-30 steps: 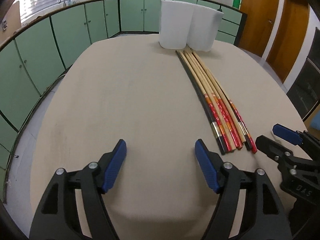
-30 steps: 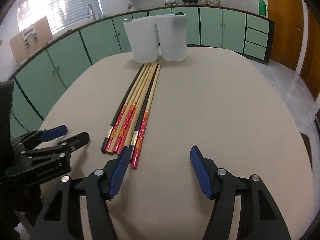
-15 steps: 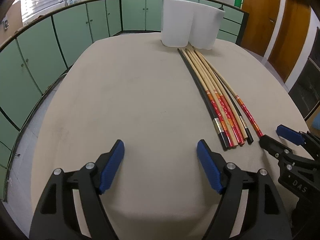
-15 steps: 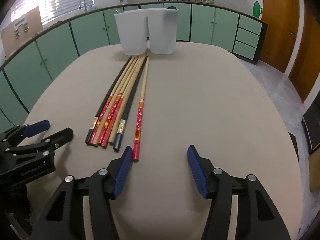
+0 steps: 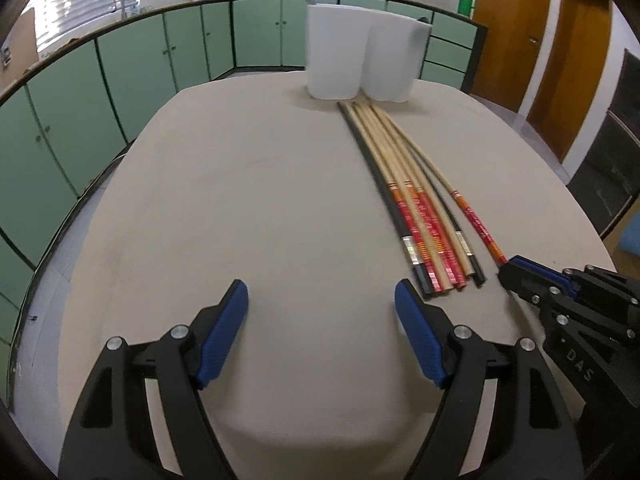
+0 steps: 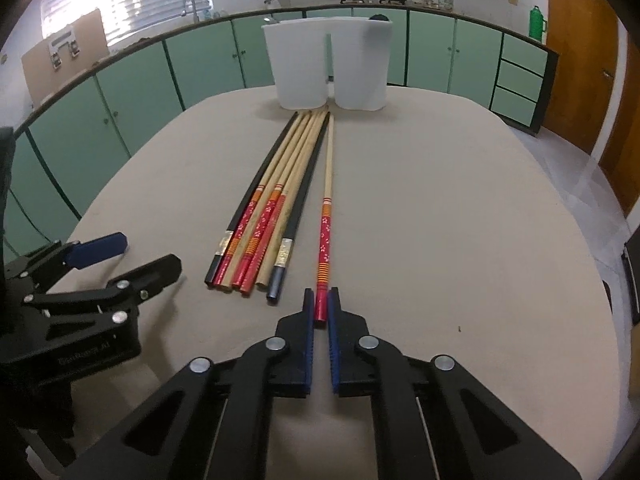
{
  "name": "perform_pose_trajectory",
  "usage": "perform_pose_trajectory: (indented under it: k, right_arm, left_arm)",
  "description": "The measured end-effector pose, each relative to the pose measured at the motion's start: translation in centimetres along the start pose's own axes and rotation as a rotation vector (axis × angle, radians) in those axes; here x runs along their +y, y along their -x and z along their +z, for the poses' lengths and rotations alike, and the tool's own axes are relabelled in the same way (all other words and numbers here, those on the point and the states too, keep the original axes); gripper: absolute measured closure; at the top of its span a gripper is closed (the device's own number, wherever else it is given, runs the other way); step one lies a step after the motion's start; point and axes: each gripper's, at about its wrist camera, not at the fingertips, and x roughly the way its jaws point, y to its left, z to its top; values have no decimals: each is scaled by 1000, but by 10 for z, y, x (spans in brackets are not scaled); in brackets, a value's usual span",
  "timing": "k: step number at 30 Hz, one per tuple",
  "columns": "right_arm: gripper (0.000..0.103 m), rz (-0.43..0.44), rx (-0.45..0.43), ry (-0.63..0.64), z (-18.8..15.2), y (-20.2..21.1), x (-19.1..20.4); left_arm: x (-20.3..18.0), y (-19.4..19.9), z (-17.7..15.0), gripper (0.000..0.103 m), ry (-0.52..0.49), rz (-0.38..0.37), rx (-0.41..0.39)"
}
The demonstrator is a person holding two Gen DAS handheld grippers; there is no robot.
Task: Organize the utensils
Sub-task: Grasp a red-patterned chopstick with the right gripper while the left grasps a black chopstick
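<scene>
At the near edge of the table (image 6: 460, 208), at about six o'clock in the right wrist view, the right gripper (image 6: 320, 312) is now pinching the red butt end of the single red-handled chopstick (image 6: 326, 216), its blue pads nearly meeting around it, where half a second ago they were standing wide apart on either side of that stick. The chopstick is lying flat, running from the jaws up toward twelve o'clock, its pale tip reaching almost to the white holder (image 6: 328, 64), and it is sitting just apart from the bundle of chopsticks (image 6: 272, 208) at eleven o'clock, having been nudged out of that row over the last second. The left gripper (image 5: 320, 320) is hovering over bare tabletop with its jaws well apart and nothing between them, barely changed, the bundle lying at its one o'clock. The grip looks to be marking the end of the reach: one stick is being singled out and secured, so lifting it toward a compartment of the holder is probably coming next, with the rest waiting.
</scene>
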Motion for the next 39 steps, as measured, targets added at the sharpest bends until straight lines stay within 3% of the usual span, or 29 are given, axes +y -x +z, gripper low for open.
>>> perform_pose_trajectory:
  k: [4, 10, 26, 34, 39]
  right_arm:
    - [97, -21, -5, -19, -1, 3, -9]
    - [97, -13, -9, -33, -2, 5, -15]
    - [96, -11, -7, -32, -2, 4, -16]
    - [95, 47, -8, -73, -3, 5, -25]
    - [94, 35, -8, -61, -3, 5, -22]
  left_arm:
    - [-13, 0, 2, 29, -18, -28, -2]
    - [-23, -9, 6, 29, -32, -13, 9]
    - [-9, -12, 5, 25, -5, 13, 22]
    - [2, -9, 4, 30, 38, 0, 12]
    - [10, -1, 1, 31, 55, -13, -1]
